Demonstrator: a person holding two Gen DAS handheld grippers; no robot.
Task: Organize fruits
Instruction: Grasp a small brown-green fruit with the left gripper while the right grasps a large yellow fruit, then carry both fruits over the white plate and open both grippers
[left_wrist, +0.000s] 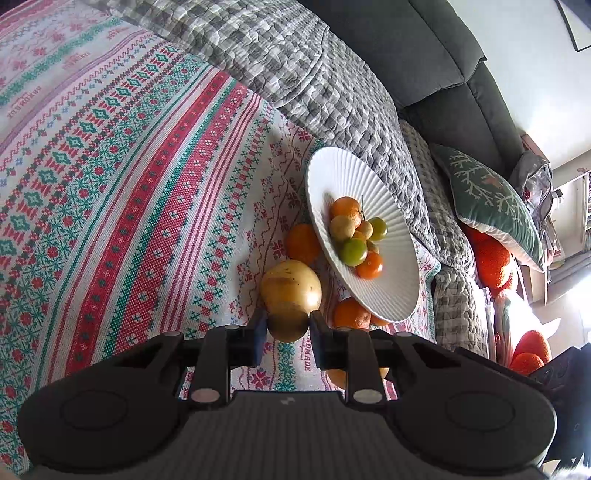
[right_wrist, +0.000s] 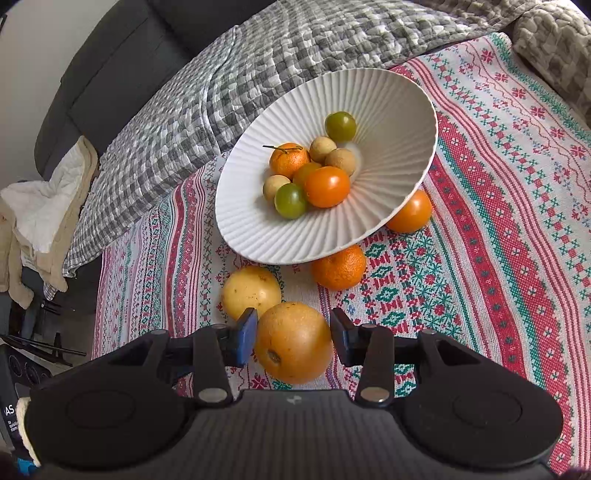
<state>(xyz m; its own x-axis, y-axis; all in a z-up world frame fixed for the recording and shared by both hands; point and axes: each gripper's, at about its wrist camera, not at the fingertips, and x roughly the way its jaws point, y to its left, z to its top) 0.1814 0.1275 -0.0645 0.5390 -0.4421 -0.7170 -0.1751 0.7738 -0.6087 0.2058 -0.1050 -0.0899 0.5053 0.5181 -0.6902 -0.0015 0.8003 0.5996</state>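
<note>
Black left gripper (left_wrist: 286, 326) pinches a small yellow fruit (left_wrist: 290, 301) just beside the white ribbed bowl (left_wrist: 391, 295); the right gripper (right_wrist: 293, 338) clasps a large orange fruit (right_wrist: 294, 341). Lifting each clear over the rim seems wise.

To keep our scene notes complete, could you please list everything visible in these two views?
plate: one, white ribbed, tilted on the cloth
small fruits: eight, orange, green, tan, in the plate
oranges: two, orange, under the plate's near rim
yellow fruit: one, yellow, before the plate
large fruit: one, orange-yellow, nearest
cloth: one, red-green-white, under everything
quilt: one, grey checked, behind the plate
sofa: one, dark grey, behind the quilt
cushion: one, green, right of the quilt
left gripper: one, black, shut on yellow fruit
right gripper: one, black, shut on large fruit
</note>
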